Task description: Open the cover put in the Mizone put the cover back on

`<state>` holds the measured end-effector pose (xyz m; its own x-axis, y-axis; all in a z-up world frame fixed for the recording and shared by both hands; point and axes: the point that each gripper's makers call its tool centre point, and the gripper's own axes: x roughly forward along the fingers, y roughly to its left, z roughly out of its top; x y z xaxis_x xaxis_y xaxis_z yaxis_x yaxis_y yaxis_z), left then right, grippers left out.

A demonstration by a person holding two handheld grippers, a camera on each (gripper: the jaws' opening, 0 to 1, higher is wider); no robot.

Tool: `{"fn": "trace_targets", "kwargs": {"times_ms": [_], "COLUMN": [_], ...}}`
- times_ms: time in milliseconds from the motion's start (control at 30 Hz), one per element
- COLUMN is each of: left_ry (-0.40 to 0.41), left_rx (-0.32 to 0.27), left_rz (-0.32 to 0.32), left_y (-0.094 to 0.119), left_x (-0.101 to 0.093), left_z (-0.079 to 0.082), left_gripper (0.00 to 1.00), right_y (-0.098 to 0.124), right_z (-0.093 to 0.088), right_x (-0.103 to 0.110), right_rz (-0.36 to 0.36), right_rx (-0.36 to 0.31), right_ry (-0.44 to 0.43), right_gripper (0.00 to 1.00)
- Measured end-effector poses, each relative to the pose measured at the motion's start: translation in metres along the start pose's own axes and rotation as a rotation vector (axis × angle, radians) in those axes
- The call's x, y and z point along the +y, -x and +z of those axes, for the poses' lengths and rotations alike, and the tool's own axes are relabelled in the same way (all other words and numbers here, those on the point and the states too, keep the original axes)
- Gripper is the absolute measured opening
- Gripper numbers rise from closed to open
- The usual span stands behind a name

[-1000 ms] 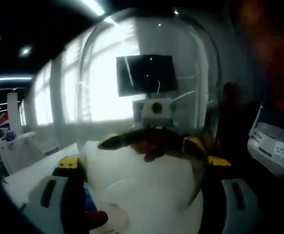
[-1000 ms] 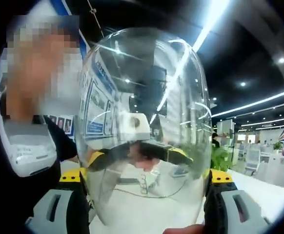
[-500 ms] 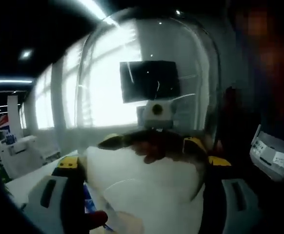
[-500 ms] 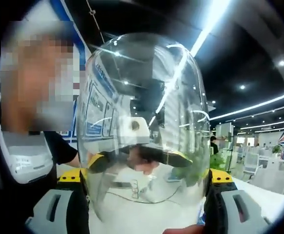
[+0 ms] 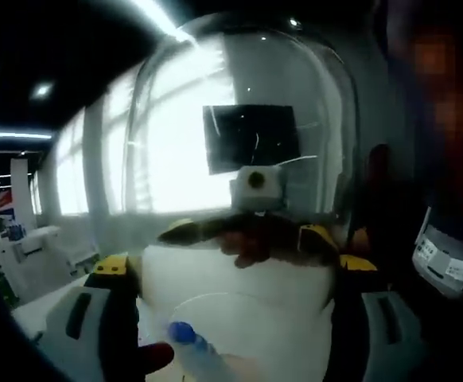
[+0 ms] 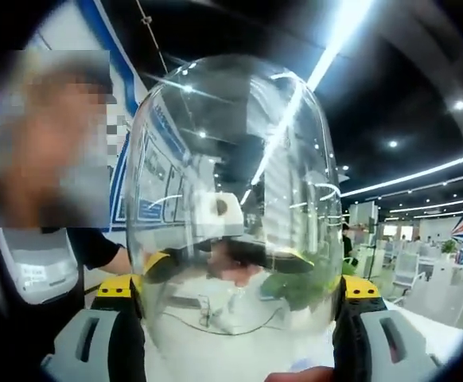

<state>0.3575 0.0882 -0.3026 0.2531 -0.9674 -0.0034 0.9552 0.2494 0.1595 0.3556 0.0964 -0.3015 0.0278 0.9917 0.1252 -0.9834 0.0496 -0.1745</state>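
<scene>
A clear glass dome cover (image 5: 239, 143) is held up between both grippers. In the left gripper view my left gripper (image 5: 233, 267) is shut on the dome, one jaw against each side of it. In the right gripper view the dome cover (image 6: 231, 175) stands between the jaws of my right gripper (image 6: 237, 288), which is shut on it too. Through the glass each view shows the other gripper's yellow-tipped jaws on the far side. Low down, seen through the glass, is a pale Mizone bottle (image 5: 193, 348) with a blue cap, above a white table (image 5: 239, 286).
A person in a dark top with a white badge (image 6: 33, 270) stands close at the left of the right gripper view. A green plant (image 6: 299, 288) shows through the dome. Desks and bright windows (image 5: 64, 183) lie beyond.
The blue-capped bottle has come further into the bottom of the left gripper view. Both views have shifted slightly with the hands; the dome stays gripped on both sides.
</scene>
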Motion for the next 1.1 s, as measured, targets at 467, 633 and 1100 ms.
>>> {"fn": "trace_targets", "kwargs": {"times_ms": [467,633,1100], "left_ry": [0.045,0.063,0.096], "left_rx": [0.025,0.036,0.024], "left_rz": [-0.011,-0.011,-0.02], "left_y": [-0.011,-0.014,-0.015], "left_x": [0.033,0.043,0.052], "left_z": [-0.039,-0.049,-0.094], "left_gripper": [0.85,0.85,0.85], "right_y": [0.004,0.004,0.005], "right_z": [-0.041,-0.052,-0.097], "right_x": [-0.034,-0.043,-0.05], "right_rz": [-0.01,-0.01,-0.01], "right_rx": [0.019,0.022,0.077], "right_ry": [-0.048,-0.07,-0.092], "right_gripper": [0.91,0.91,0.9]}}
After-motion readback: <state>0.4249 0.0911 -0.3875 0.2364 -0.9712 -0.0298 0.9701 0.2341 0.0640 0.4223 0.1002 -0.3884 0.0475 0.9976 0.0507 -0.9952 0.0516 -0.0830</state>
